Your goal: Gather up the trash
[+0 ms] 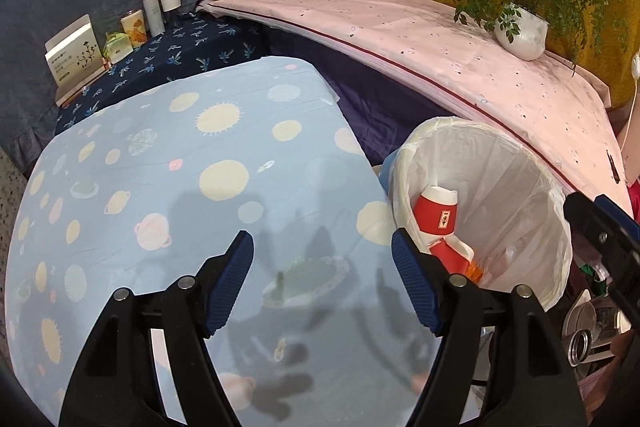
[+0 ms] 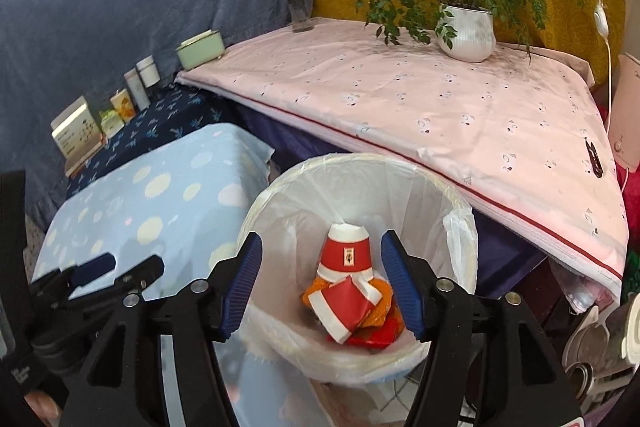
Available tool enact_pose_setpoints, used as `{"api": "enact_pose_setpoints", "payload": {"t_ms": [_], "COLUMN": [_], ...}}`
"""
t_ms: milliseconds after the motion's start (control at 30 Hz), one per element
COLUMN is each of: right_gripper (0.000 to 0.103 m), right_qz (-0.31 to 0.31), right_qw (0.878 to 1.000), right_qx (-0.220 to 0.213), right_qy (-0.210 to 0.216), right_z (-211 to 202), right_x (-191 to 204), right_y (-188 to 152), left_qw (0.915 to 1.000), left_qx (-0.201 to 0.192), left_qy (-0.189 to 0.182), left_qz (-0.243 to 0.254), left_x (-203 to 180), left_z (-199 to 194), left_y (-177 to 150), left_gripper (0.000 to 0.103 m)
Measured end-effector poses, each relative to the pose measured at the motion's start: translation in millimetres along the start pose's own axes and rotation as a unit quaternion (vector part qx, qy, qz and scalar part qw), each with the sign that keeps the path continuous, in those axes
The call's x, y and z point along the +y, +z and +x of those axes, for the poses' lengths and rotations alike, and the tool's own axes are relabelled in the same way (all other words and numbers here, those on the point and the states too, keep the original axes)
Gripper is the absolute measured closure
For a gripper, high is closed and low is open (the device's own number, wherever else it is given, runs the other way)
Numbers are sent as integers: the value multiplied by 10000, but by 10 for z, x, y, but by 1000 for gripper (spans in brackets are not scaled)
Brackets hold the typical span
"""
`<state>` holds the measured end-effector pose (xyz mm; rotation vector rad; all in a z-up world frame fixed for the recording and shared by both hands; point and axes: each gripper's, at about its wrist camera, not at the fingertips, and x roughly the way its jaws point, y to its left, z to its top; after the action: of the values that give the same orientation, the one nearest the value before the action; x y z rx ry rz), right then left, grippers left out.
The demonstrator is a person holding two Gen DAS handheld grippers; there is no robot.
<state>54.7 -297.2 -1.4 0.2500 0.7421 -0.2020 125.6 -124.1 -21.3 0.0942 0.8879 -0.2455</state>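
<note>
Crushed red-white paper cups (image 2: 346,287) in lined bin (image 2: 460,211); both grippers' fingers spread, empty.

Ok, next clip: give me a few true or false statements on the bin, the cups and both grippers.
1. The bin has a white liner. True.
2. The right gripper is clamped on a red cup. False: its fingers stand open above the bin, and the red cup lies inside.
3. The left gripper holds nothing. True.
4. The bin is empty. False: red cups and an orange wrapper lie in it.
5. The potted plant stands on the pink cloth. True.
</note>
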Motion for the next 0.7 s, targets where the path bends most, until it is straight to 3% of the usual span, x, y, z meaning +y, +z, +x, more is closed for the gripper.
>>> {"api": "enact_pose_setpoints", "payload": {"t_ms": [133, 200, 233, 467, 567, 700], "right_gripper": [28, 21, 20, 17, 6, 6], "right_qz": [-105, -197, -243, -370, -372, -368], "right_qw": [9999, 9998, 9997, 9993, 9993, 9991], "right_qx": [94, 69, 46, 47, 82, 83], "right_qy": [21, -20, -48, -37, -71, -178], "right_z": [-90, -155, -183, -349, -375, -395], "right_x": [40, 76, 93, 132, 115, 86], "right_y": [-124, -183, -208, -364, -412, -471], "left_qw": [10000, 10000, 10000, 9999, 9998, 9997], "left_qx": [17, -21, -62, -74, -93, -117], "left_qy": [0, 20, 47, 107, 122, 192], "left_qz": [43, 49, 31, 45, 105, 107], "left_x": [22, 28, 36, 32, 15, 9], "left_z": [-79, -131, -163, -297, -349, -411], "left_y": [-80, -118, -141, -256, -297, -362], "left_gripper": [32, 23, 19, 17, 15, 11]}}
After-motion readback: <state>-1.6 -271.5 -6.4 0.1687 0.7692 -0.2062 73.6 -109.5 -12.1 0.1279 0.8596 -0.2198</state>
